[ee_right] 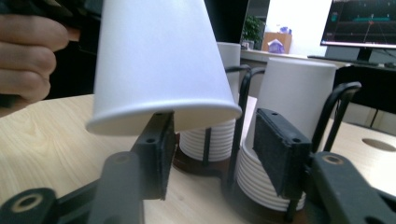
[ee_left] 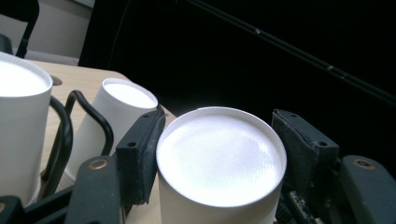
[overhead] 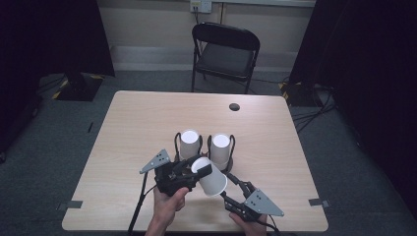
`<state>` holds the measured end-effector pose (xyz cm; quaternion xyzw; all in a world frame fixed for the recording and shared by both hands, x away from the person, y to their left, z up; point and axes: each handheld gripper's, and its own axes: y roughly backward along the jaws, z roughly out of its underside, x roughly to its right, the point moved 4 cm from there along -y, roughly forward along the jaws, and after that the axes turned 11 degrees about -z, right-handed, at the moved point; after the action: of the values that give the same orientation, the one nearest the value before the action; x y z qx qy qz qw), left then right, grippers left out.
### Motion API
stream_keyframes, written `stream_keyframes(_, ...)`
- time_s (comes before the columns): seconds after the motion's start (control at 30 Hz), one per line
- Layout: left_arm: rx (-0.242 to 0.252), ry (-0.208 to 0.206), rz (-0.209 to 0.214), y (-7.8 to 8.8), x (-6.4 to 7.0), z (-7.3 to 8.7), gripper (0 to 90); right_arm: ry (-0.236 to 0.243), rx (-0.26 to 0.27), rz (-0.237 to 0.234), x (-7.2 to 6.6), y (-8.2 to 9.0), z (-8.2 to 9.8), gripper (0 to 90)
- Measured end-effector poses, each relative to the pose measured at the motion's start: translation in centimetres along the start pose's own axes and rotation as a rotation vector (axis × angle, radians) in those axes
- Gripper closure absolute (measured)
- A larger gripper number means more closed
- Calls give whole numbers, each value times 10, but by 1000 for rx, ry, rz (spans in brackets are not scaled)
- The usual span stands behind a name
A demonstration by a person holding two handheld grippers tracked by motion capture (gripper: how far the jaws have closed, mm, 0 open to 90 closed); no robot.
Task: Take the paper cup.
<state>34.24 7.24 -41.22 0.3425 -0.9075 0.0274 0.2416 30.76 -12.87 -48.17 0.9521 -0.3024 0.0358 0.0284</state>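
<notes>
**Above the table's near edge, a paper cup held upside down in the left gripper**

Near the front middle of the table [overhead: 128, 123] we see a white paper cup [overhead: 210, 178] held off the surface, tipped so that its closed bottom points toward the left gripper [overhead: 193, 169] and its open rim toward the right one. In the left gripper view the cup's bottom [ee_left: 220, 158] sits squarely between the two black jaws, and both pads press on its wall: the left gripper is clamped on the cup. A hand [overhead: 167, 206] grasps that gripper from below.

The right gripper [overhead: 235, 186] reaches in from the lower right. In its own view the cup's rim [ee_right: 163, 116] hangs just above and in front of its left jaw, while the jaws stand apart with nothing pressed between them; we read it as open and not gripping the cup.

Just behind the held cup stand two stacks of upside-down cups, the left stack [overhead: 189, 143] and the right stack [overhead: 220, 150], each inside a black wire holder [overhead: 232, 145]. Beyond the table stands a black folding chair [overhead: 225, 56].
</notes>
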Motion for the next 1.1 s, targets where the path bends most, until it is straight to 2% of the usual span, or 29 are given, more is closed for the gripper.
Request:
stream_keyframes(0.17, -7, 38, 25, 0, -1, 1, 359, 23, 35, -16, -1, -1, -3, 544)
stream_keyframes(0.3, -16, 96, 73, -2, -4, 5, 359, 38, 37, -40, -2, -5, -5, 532)
stream_keyframes(0.5, -21, 132, 103, -3, -3, 7, 359, 77, 52, -53, -2, -10, -7, 565)
stream_keyframes(0.67, -31, 122, 113, -4, -1, 7, 359, 91, 72, -52, -1, -12, -9, 625)
stream_keyframes(0.8, -34, 140, 136, -5, 0, 7, 357, 109, 96, -43, 0, -12, -14, 672)
stream_keyframes(0.87, -32, 127, 134, -6, 0, 8, 353, 117, 95, -24, 1, -11, -14, 718)
stream_keyframes(0.97, -43, 93, 123, -7, 1, 10, 343, 114, 92, -19, 2, -9, -13, 768)
stream_keyframes(1.1, -37, 60, 119, -8, 2, 9, 335, 113, 87, -19, 4, -7, -13, 794)
